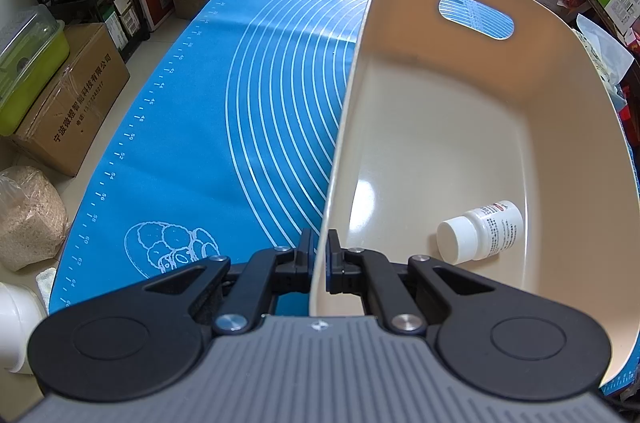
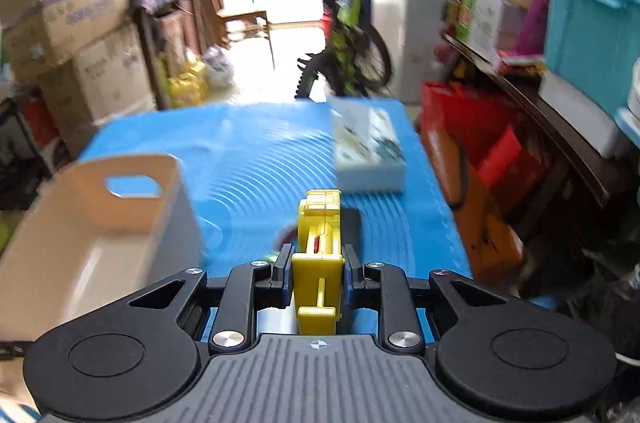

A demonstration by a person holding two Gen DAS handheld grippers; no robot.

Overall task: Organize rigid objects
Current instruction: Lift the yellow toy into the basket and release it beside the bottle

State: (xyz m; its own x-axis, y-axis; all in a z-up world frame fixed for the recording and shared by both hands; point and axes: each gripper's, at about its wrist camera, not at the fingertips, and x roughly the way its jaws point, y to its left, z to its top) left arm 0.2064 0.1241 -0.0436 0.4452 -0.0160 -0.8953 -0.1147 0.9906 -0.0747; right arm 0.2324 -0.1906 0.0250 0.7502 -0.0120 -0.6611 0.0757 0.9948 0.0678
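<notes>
My left gripper (image 1: 319,255) angled steeply down, fingers pinching the beige bin's (image 1: 440,127) near rim, white pill bottle (image 1: 480,231) lying inside just right of them, my right gripper (image 2: 316,263) tilted down above the blue bench (image 2: 248,159), fingers clamped on a yellow tool (image 2: 320,235), white box (image 2: 368,151) ahead.

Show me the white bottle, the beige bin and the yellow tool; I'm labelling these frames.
white bottle (image 1: 482,231): left wrist view, on its labelled side.
beige bin (image 1: 460,143): left wrist view, on its bare floor.
yellow tool (image 2: 320,223): right wrist view, on its body.
</notes>
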